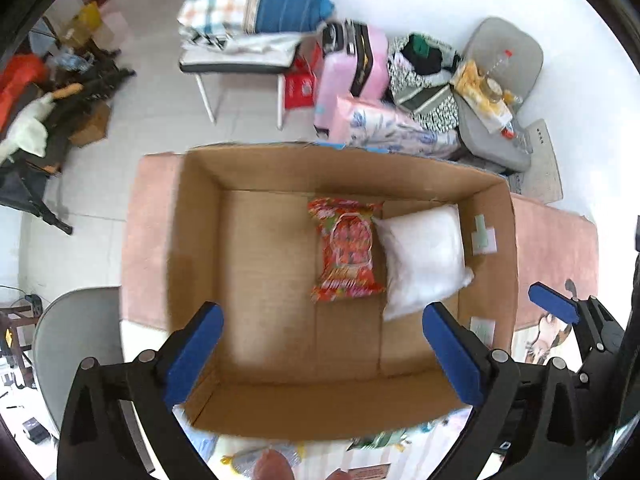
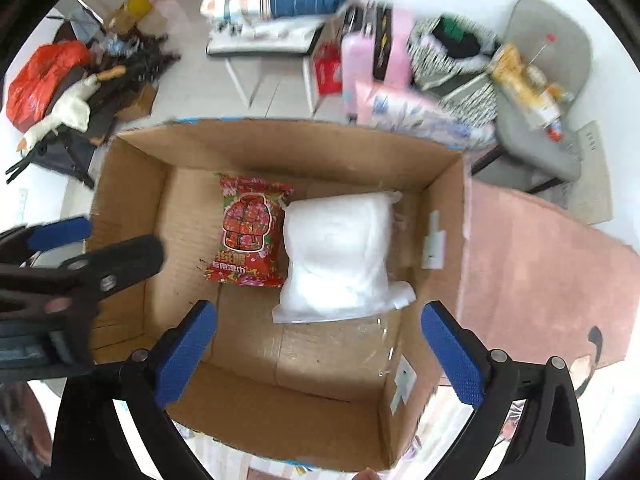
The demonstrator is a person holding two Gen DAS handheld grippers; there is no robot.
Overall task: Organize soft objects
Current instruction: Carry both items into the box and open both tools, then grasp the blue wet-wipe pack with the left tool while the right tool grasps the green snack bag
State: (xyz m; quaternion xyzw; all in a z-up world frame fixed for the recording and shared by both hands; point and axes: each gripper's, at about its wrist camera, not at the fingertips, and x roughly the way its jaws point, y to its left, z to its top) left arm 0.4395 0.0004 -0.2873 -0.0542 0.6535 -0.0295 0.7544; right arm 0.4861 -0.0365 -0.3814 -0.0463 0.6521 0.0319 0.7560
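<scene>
1 box [image 2: 280, 148], 1 red packet [image 2: 250, 232], 1 white bag [image 2: 340, 256].

Inside the cardboard box [image 2: 280, 140], the snack packet [image 2: 250, 232] lies touching the left side of the plastic bag [image 2: 340, 256], which sits near the box's right wall.

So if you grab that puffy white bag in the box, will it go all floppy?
Probably. The white bag looks plump and pillowy, so it should squash and sag. Its clear plastic wrap looks glossy, so it might slip. It likely weighs little for its size.
</scene>
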